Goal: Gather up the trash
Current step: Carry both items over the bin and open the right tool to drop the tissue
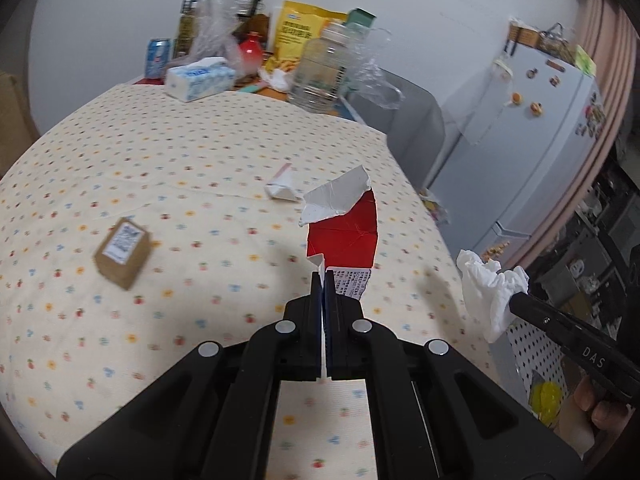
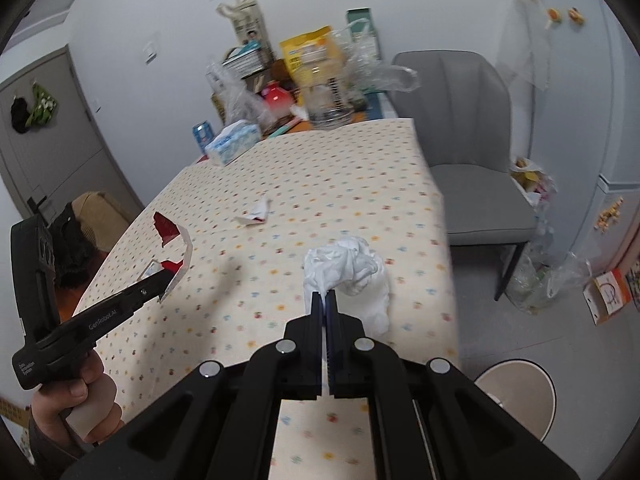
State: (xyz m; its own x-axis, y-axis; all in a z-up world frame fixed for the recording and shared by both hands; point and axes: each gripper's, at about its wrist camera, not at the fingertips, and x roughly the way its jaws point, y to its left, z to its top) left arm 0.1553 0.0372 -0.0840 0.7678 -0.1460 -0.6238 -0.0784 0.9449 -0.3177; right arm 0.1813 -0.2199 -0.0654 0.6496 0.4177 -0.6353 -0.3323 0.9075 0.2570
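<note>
My left gripper [image 1: 322, 277] is shut on a torn red and white carton piece [image 1: 344, 232] and holds it above the table; it also shows in the right wrist view [image 2: 170, 256]. My right gripper [image 2: 324, 295] is shut on a crumpled white tissue [image 2: 348, 268], which also shows at the right of the left wrist view [image 1: 490, 288]. A small folded white wrapper [image 1: 282, 188] lies on the flowered tablecloth [image 1: 160, 168], also seen in the right wrist view [image 2: 258, 212]. A small brown box [image 1: 123, 253] lies at the left.
At the table's far end stand a tissue pack [image 1: 200, 78], a can [image 1: 158, 56], a clear jar [image 1: 320, 68], a yellow bag [image 1: 304, 28] and plastic bags. A grey chair [image 2: 472, 168] is at the right. A round bin [image 2: 516, 396] stands on the floor.
</note>
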